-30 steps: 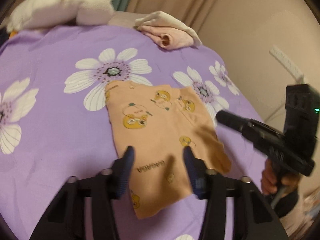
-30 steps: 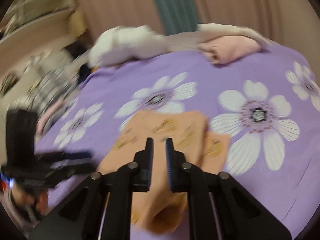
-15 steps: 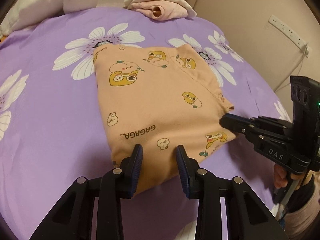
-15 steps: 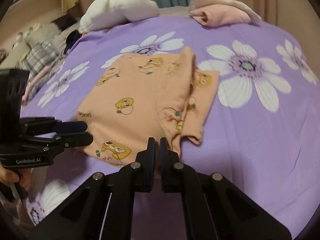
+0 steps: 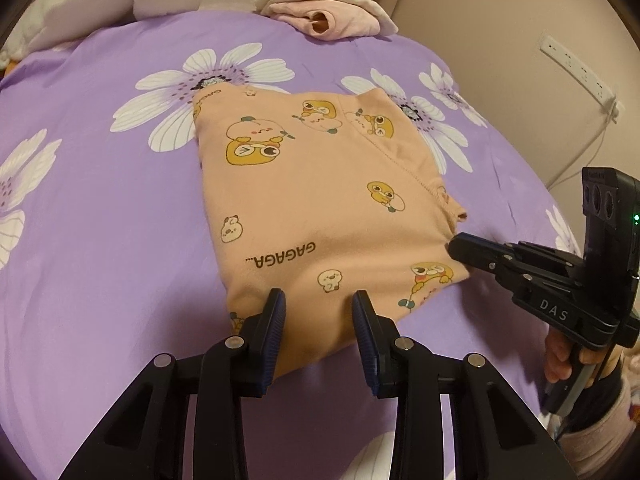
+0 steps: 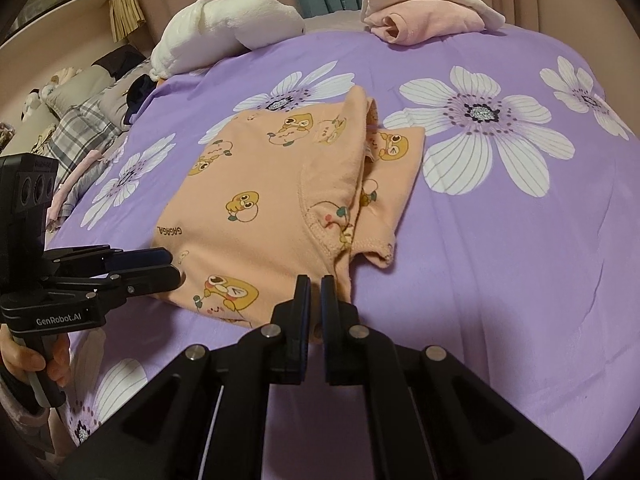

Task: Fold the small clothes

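A small peach garment [image 5: 320,200] with cartoon prints lies folded on the purple flowered bedspread [image 5: 100,220]. It also shows in the right wrist view [image 6: 280,200]. My left gripper [image 5: 319,304] is open, its fingers over the garment's near edge, holding nothing. My right gripper [image 6: 316,292] is nearly shut, with a thin gap and nothing between the fingers, at the garment's near corner. The right gripper [image 5: 472,250] also shows in the left wrist view, touching the garment's right edge. The left gripper [image 6: 160,266] shows at the left of the right wrist view.
A folded pink and cream cloth [image 5: 332,20] and a white plush pillow [image 6: 228,32] lie at the far edge of the bed. Plaid bedding [image 6: 80,128] lies off the left side. A wall with a power strip [image 5: 580,68] is on the right.
Both grippers have come down close to the garment's near edge. The garment now lies flat and folded. The left gripper's jaws have narrowed.
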The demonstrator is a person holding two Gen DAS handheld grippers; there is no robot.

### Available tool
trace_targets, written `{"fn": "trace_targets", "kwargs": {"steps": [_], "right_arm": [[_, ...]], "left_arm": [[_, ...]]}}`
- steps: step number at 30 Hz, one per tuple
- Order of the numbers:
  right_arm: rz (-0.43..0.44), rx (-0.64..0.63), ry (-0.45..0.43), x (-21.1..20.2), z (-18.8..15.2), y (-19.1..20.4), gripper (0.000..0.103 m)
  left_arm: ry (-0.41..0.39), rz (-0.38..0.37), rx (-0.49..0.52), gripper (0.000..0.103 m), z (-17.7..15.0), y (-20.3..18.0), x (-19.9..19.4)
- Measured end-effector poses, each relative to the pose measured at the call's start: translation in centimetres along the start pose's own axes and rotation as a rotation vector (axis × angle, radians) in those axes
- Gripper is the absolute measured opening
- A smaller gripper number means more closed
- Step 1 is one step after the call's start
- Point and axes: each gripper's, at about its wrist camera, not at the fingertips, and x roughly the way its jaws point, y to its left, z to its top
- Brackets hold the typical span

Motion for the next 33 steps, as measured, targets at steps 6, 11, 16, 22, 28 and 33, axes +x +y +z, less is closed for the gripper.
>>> {"fn": "trace_targets", "kwargs": {"steps": [6,11,16,22,28,33], "right_arm": [[-0.003,0.015,0.003,-0.1,-0.1,-0.4,0.01],[0.0,0.02,0.004,-0.1,-0.1,-0.5,0.011],[0.003,0.03,0.002,-0.2,-0.2,-0.7,0.011],[-0.008,0.039,0.003,-0.4,-0.4,-1.1,0.011],[-0.018,0.056,0.011,-0.6,-0.7,-1.6,0.011],[-0.019,0.062,0.009,-0.8,-0.9,-1.7,0.011]], "left_arm": [[0.003,0.002,-0.003,0.036,0.0,0.0,-0.1],[0.004,0.002,-0.003,0.036,-0.1,0.0,-0.1],[0.005,0.003,-0.003,0.036,-0.1,0.0,-0.2],[0.005,0.005,-0.003,0.036,-0.2,0.0,-0.3],[0.006,0.01,-0.004,0.036,-0.6,0.0,-0.9],[0.01,0.016,-0.004,0.036,-0.8,-0.1,-1.4]]}}
